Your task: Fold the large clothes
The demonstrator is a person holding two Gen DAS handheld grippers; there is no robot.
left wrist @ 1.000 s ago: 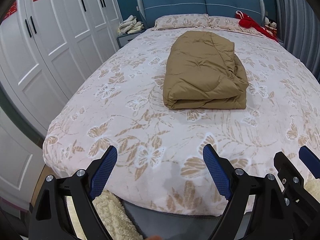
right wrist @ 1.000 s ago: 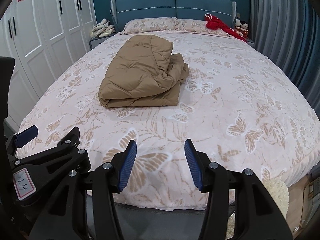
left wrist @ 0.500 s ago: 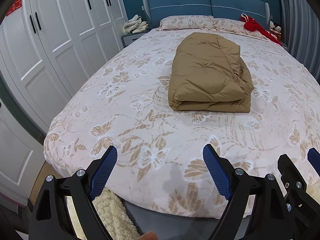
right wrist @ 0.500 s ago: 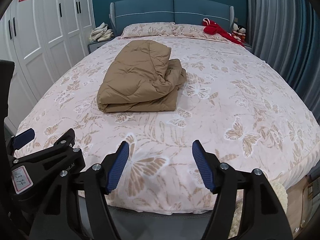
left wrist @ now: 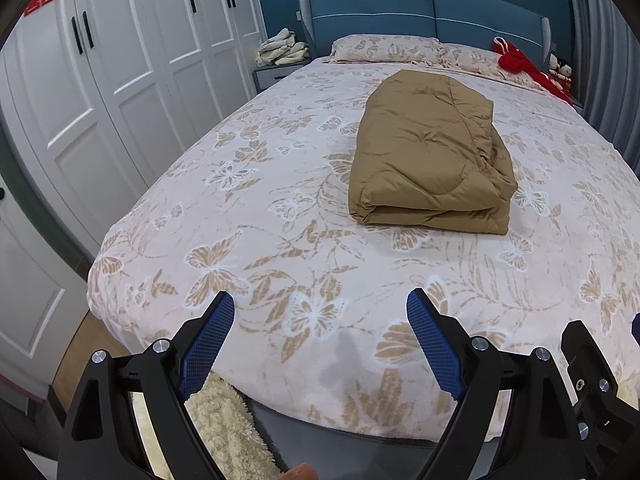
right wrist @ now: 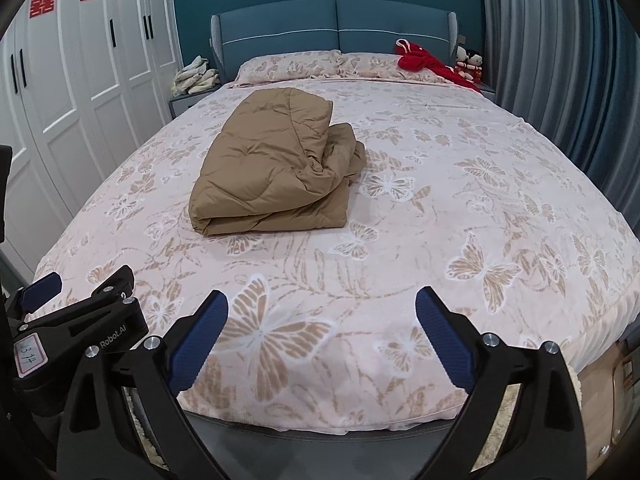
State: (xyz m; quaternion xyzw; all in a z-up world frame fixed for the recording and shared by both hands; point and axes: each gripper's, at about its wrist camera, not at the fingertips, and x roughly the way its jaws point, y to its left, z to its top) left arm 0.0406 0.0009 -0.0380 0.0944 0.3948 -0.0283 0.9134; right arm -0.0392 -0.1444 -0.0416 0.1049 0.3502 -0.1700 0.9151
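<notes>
— Progress on the fold?

— Looks close to finished, judging by the shape: brown padded garment (left wrist: 430,160) lying in a compact, layered bundle on the bed (left wrist: 240,240), well ahead of both sets of fingers and touched by neither. Near edge stacked flat and square; side toward the right fingers bunched and uneven (right wrist: 336,152).

— State of the fingers?

— Left gripper (left wrist: 320,344) spread wide, nothing between. Right gripper (right wrist: 322,344) likewise parted and empty. Both hovering over the foot of the bed, side by side.

— Anything left to do?

— Probably only tidying that rumpled side, or nothing at all. Hard to tell whether another fold is intended.

— Surroundings?

— Far beyond the bundle: pillows (right wrist: 288,66) against the blue headboard (right wrist: 332,24), a red cloth item (right wrist: 428,62) ahead and off to the right of the fingers, small dolls (right wrist: 468,60) beside it. Off to the left: white wardrobe doors (left wrist: 120,60) and a heap of pale cloth (left wrist: 282,46) on a nightstand. Fluffy cream rug (left wrist: 224,432) below the left fingers.

— Obstacles?

— None between fingers and bundle; only open bedspread.
</notes>
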